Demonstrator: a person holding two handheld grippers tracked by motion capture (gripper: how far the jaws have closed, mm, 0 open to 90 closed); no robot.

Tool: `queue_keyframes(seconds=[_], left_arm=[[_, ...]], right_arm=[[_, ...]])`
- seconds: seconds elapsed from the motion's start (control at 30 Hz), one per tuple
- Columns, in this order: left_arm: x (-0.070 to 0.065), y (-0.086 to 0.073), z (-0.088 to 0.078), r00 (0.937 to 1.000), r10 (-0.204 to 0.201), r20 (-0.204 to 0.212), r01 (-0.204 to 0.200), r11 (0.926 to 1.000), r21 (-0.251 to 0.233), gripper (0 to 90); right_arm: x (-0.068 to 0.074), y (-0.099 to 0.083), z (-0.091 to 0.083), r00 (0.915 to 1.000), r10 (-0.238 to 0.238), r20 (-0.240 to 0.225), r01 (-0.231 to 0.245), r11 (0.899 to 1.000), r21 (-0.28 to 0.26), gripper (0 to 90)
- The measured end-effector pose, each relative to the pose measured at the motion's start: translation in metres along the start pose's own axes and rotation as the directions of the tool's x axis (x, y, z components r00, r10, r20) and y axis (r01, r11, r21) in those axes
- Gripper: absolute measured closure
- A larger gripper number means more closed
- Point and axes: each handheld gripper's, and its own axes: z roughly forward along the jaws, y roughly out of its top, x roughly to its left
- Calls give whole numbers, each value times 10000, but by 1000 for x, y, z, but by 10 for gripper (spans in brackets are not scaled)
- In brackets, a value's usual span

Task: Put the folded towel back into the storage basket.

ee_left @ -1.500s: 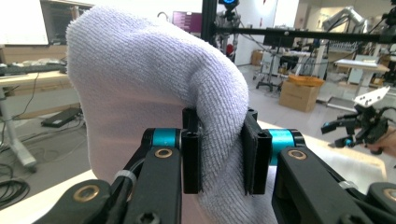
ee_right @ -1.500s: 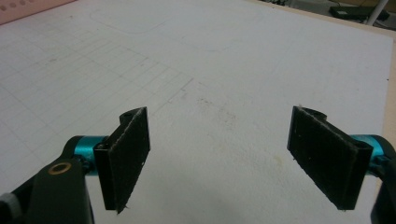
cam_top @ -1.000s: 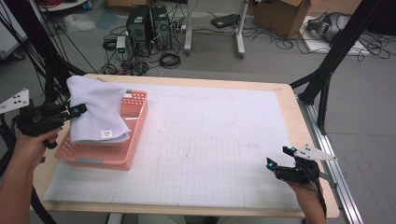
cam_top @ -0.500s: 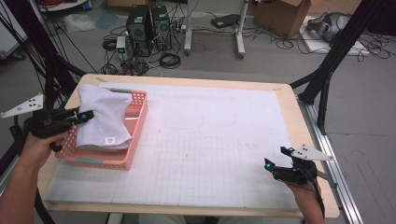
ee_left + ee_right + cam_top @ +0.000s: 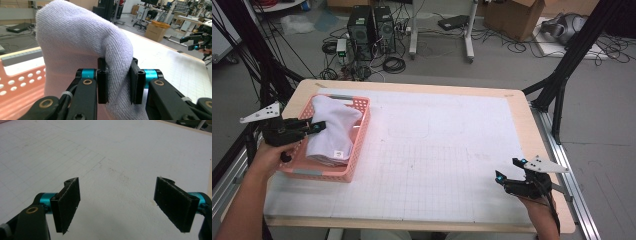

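Here, nearest of all at the near right, the right claw (image 5: 511, 181) hovers low over the bare gridded surface (image 5: 452, 165), its jaws standing wide with nothing between them; the right gripper view shows only the white sheet and its faint pencil grid under the pads. At the near left, the left claw (image 5: 312, 127) is clamped on a fold of the white towel (image 5: 334, 127), and the left gripper view shows the terry cloth bulging between the two black pads (image 5: 102, 82) and rising in a hump above them. The towel lies mostly inside the pink basket (image 5: 357, 145) at the left side of the surface, draped from the far wall down toward the near end. The likely trouble is that the grip takes just a pinch of loose cloth: if the claw lets go while part of the towel still hangs over the left rim, the cloth may slump out onto the surface instead of settling inside. A push downward against the rim could also tip or slide the light basket, since nothing holds it and the right claw is well apart from it. The cloth could snag on the perforated wall too. As for writing, a small tag (image 5: 339, 154) shows on the towel's near end, with dark marks too small to read; nothing else legible appears.
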Motion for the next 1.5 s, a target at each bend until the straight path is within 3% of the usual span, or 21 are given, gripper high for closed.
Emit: queue_keyframes(seconds=[0.43, 0.5, 0.57, 0.63, 0.67, 0.73, 0.8, 0.87, 0.93, 1.07, 1.2, 1.27, 1.33, 1.4, 1.43, 1.47, 1.5], left_arm=[[9, -6, 13, 9988, -425, -250, 435, 9983, 376, 730], [10, -6, 15, 9977, -530, -428, 551, 9973, 484, 727], [12, -6, 14, 9931, -870, -784, 919, 9940, 601, 710], [14, -5, 10, 9832, -1314, -1270, 1398, 9884, 596, 663], [16, -4, 7, 9750, -1614, -1527, 1701, 9844, 452, 618], [15, 1, 2, 9529, -2084, -2203, 2157, 9764, 93, 485], [11, 8, -5, 9414, -1829, -2834, 1874, 9822, -113, 441], [8, 15, -13, 9255, -1842, -3310, 1764, 9829, -537, 417], [4, 22, -18, 9147, -1535, -3738, 1433, 9881, -551, 393], [0, 24, -15, 9168, -1171, -3818, 1284, 9917, 42, 391], [-1, 16, -2, 9152, -973, -3911, 1396, 9869, 811, 396], [-1, 10, 10, 9104, -735, -4072, 1545, 9733, 1696, 399], [-1, 4, 22, 9007, -467, -4318, 1721, 9512, 2561, 396], [1, -2, 31, 8884, -323, -4580, 1853, 9379, 2934, 397], [3, -4, 34, 8783, -186, -4778, 1885, 9317, 3104, 397], [4, -7, 38, 8633, -102, -5046, 2000, 9249, 3235, 397], [5, -11, 41, 8547, -148, -5190, 2198, 9159, 3360, 397]], right_arm=[[-2, 2, -1, 10000, 62, -12, -62, 9999, -118, 199], [-2, 1, -2, 10000, 27, 7, -27, 9999, -98, 199], [-2, 1, -4, 10000, 84, 16, -84, 9999, -147, 199], [-3, 1, -4, 9999, 90, 51, -89, 9998, -203, 199], [-3, 1, -5, 10000, 54, 48, -53, 9998, -201, 199], [-2, 0, -4, 9999, 96, 34, -96, 9999, -112, 199], [-2, 0, -4, 10000, 39, 46, -39, 9999, -110, 199], [-1, 1, -4, 10000, 55, 32, -55, 9999, -152, 199], [-1, 2, -4, 10000, 55, 23, -55, 9999, -148, 199], [-1, 2, -3, 10000, 34, -9, -35, 9999, -118, 199], [0, 3, -3, 10000, -4, -47, 3, 9999, -136, 199], [0, 3, -3, 10000, 5, -41, -6, 9999, -154, 199], [0, 3, -4, 10000, 16, -32, -17, 9999, -166, 199], [0, 3, -4, 10000, 41, -35, -41, 9998, -174, 199], [0, 4, -5, 10000, -6, -45, 5, 9998, -183, 199], [0, 4, -5, 10000, -40, -36, 39, 9997, -237, 199], [0, 5, -6, 10000, -30, -33, 29, 9997, -229, 199]])
